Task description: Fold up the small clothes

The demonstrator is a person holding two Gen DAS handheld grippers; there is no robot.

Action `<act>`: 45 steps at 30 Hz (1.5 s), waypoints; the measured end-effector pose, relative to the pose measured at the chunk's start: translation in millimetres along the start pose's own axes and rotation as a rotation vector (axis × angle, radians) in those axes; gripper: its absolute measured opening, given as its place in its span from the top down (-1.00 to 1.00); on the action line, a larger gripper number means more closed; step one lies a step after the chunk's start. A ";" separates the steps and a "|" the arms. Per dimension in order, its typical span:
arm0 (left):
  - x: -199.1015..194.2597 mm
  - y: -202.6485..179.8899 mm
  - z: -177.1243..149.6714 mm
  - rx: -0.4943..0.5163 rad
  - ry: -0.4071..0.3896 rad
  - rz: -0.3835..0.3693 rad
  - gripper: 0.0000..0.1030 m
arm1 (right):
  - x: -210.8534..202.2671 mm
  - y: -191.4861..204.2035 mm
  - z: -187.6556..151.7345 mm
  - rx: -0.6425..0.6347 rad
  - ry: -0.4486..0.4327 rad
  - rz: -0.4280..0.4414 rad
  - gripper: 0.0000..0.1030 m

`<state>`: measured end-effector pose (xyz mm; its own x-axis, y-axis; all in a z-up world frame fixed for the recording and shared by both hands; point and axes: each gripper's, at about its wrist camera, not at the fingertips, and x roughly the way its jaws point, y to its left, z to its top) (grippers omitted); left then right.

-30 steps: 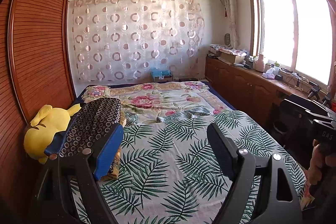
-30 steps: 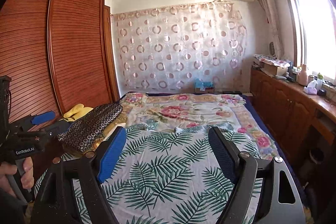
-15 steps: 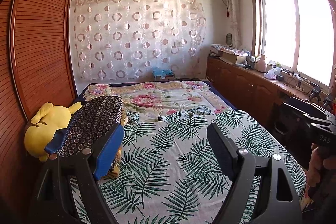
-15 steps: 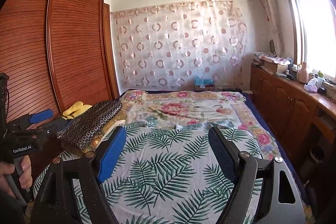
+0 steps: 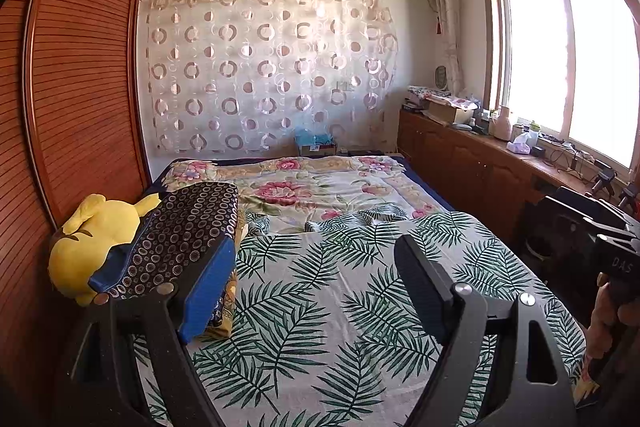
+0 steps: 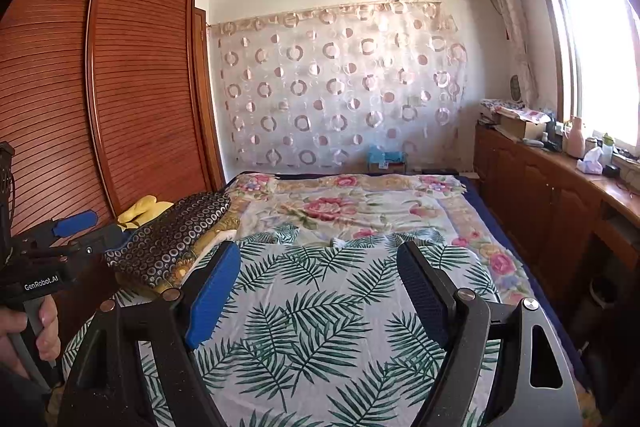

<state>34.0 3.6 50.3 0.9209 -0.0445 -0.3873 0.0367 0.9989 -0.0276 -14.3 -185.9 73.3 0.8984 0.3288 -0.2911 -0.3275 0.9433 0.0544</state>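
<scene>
At the bed's left edge, a dark ring-patterned garment (image 5: 188, 231) lies draped over a yellow plush toy (image 5: 94, 239). Both tools, left tool (image 5: 316, 291) and right tool (image 6: 318, 291), hover above the palm-leaf bedspread (image 5: 328, 307), jaws spread apart, gripping nothing.

A dark circle-patterned garment (image 5: 184, 235) lies folded at the bed's left edge.

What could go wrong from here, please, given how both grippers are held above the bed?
The left gripper and right gripper are both open and hold nothing, well above the palm-leaf sheet. A low reach might pinch that sheet by mistake. The dark ring-patterned cloth sits on a pile at the bed's left edge, beside the yellow plush toy; tugging it might drag the pile off.
</scene>
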 end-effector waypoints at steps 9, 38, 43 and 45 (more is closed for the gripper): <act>-0.1 -0.2 0.5 -0.001 -0.002 0.001 -0.60 | -0.8 -3.0 -0.1 -0.002 0.002 0.003 -0.59; 0.5 1.0 1.1 -0.001 -0.003 0.003 -0.60 | 0.3 -3.8 0.5 -0.003 0.003 0.006 -0.59; 0.5 1.0 0.8 0.000 -0.003 0.003 -0.60 | 0.8 -3.9 0.4 -0.002 0.003 0.005 -0.59; 0.5 1.1 0.7 -0.001 -0.003 0.003 -0.60 | 0.6 -4.5 0.3 -0.002 0.003 0.007 -0.59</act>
<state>34.7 4.7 50.7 0.9222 -0.0419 -0.3845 0.0340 0.9990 -0.0273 -12.2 -189.9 73.1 0.8953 0.3350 -0.2936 -0.3342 0.9409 0.0542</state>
